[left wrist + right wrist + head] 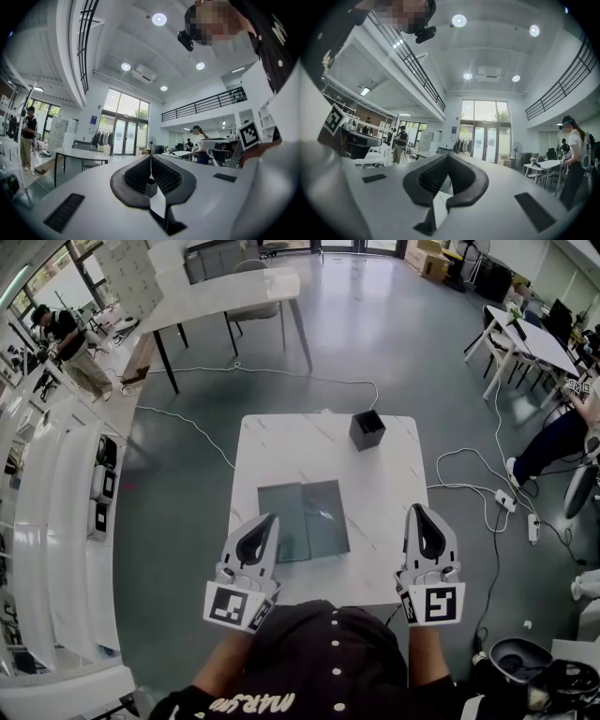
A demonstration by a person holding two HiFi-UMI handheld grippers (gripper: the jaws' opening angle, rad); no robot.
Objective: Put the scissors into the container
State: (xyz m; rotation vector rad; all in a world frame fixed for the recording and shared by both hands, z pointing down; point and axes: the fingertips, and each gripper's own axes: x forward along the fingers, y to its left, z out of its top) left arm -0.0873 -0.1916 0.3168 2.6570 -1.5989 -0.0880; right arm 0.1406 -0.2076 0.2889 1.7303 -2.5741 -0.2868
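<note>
Both jaw pairs closed tight, empty: left gripper (271, 519), right gripper (419, 511), over table (281, 446).

No legible text, only indistinct white lettering (251, 702) on the person's black shirt (319, 652)

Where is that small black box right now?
In the head view, the black container stands near the white table's far edge, right of centre, beyond the grey mat.
</note>
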